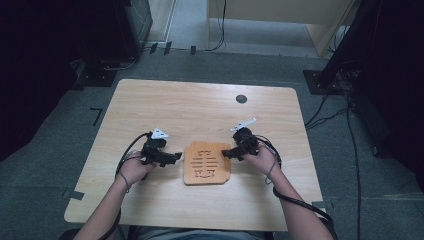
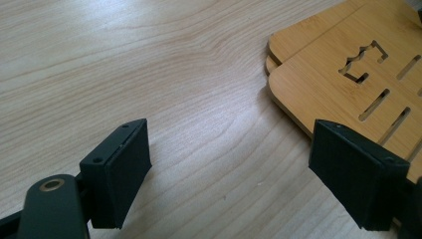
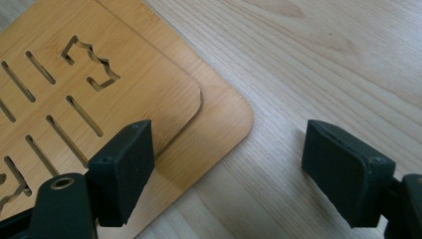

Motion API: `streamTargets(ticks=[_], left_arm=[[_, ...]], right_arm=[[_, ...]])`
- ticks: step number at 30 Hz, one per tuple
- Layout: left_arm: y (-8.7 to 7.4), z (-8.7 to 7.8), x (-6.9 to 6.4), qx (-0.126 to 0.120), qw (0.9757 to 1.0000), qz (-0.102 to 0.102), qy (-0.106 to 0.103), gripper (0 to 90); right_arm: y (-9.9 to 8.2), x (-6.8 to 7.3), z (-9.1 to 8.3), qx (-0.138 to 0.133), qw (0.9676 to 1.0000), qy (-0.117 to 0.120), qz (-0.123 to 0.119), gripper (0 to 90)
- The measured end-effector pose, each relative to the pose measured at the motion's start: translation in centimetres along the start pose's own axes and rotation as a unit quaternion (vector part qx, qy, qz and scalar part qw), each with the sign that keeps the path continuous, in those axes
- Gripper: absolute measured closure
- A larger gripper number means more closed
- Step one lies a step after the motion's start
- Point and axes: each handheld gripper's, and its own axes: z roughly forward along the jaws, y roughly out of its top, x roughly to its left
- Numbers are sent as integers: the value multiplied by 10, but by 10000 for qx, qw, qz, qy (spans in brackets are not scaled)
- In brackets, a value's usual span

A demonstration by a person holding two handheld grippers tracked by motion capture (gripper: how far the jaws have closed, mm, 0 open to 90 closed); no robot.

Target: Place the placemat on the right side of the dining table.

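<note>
Near the tabletop's front edge, a slotted board [image 1: 207,162] is flanked by the open, empty left gripper [image 1: 172,158] and right gripper [image 1: 226,153]; its stacked layers could be pushed askew.

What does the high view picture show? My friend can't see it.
A flat orange-brown slotted wooden board lies on a pale wooden table. A person points an open black hand-held gripper at each side: left hand-held gripper, right hand-held gripper.

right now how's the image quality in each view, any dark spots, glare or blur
High view: the table is evenly lit, the surroundings fall to near black, fine detail soft. Left gripper view: sharp wood grain, a pale sheen at top, the bamboo board crisp. Right gripper view: clear, soft shadows under the black jaws.
</note>
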Motion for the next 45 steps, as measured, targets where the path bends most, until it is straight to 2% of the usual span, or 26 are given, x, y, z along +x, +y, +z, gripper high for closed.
streamTargets(ticks=[17, 19, 27, 36, 45], left_arm=[[-5, -5, -1, -36, 10000, -47, 24, 157], [-5, -5, -2, -42, 10000, -38, 23, 157], [-4, -5, -2, -48, 10000, -16, 9, 157], [-6, -3, -4, 22, 10000, 3, 3, 157], [-7, -1, -3, 108, 9999, 27, 36, 157]], right_arm=[[10, 13, 8, 33, 9997, 128, -212, 196], [10, 13, 8, 35, 9996, 103, -266, 196], [7, 2, 3, 23, 10000, -15, -67, 196], [8, 12, 9, 48, 9995, -43, -322, 192], [10, 14, 8, 19, 9994, -122, -317, 191]])
